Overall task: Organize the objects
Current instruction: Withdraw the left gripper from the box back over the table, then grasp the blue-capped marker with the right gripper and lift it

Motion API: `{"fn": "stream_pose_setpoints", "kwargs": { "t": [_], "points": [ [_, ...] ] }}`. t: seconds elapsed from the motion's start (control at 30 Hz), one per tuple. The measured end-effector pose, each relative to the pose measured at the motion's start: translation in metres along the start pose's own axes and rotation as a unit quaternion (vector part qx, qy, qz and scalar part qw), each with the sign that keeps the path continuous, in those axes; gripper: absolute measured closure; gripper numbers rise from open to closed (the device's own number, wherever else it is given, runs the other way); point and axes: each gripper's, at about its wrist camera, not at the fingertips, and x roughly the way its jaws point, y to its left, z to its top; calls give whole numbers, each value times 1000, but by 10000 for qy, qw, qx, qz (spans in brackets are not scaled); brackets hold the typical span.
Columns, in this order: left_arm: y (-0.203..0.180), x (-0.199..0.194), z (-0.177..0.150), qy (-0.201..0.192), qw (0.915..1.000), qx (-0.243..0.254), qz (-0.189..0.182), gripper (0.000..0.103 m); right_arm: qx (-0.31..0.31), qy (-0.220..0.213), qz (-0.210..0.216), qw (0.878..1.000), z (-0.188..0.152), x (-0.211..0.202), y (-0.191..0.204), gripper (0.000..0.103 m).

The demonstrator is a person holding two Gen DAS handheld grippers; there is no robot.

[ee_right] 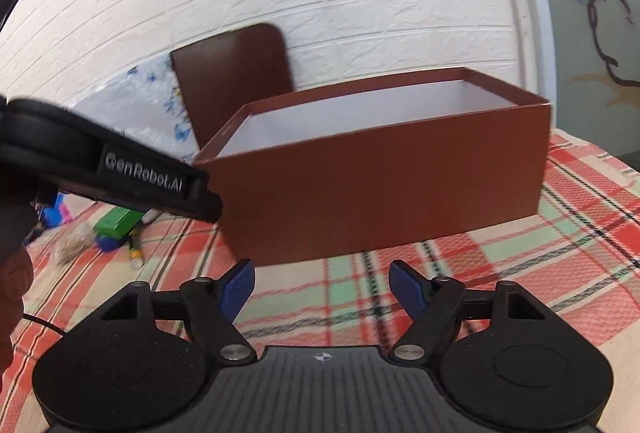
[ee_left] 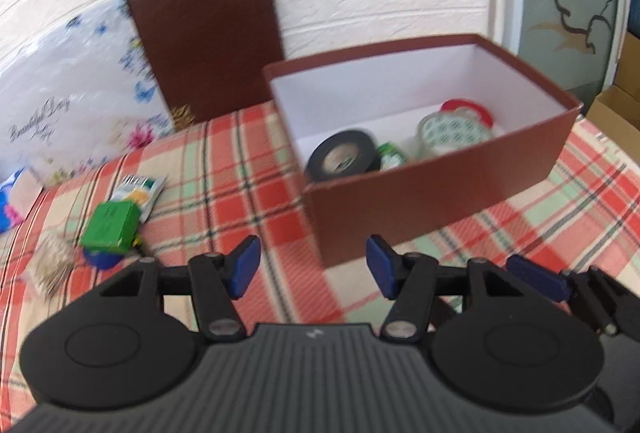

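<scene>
Both hand-held grippers, left (ee_left: 313,267) and right (ee_right: 322,287), hovered with jaws apart and empty before a brown box (ee_left: 420,193) holding tape rolls (ee_left: 344,159) on the plaid-covered bench (ee_left: 240,173).

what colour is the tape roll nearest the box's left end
Black tape roll, best seen in the left wrist view.
</scene>
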Motion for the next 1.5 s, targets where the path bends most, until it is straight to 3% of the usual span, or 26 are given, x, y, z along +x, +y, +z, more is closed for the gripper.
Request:
{"fn": "stream_pose_setpoints", "kwargs": {
  "t": [0.53,0.63,0.8,0.97,1.13,1.23,1.37,1.5],
  "points": [
    [94,35,-75,654,9938,-703,562,41,-1107,720,531,9898,-22,19,75,32],
    [108,36,-83,577,9931,-864,538,31,-1287,793,595,9867,-24,20,86,32],
    [129,40,-90,393,9935,-942,495,26,-1438,939,635,9831,-26,29,96,32],
    [183,43,-109,76,9890,-1198,860,13,-1603,997,811,9787,-24,43,112,30],
    [234,45,-127,-267,9744,-1980,1033,11,-1783,881,990,9750,-13,79,143,41],
    [229,48,-126,-292,9757,-1854,1133,10,-1906,801,1043,9728,-3,110,165,52],
    [231,49,-127,-303,9754,-1883,1106,9,-2078,847,1197,9671,6,142,184,84],
    [231,51,-127,-293,9756,-1870,1113,9,-2216,866,1271,9629,3,134,182,87]
  ]
}}
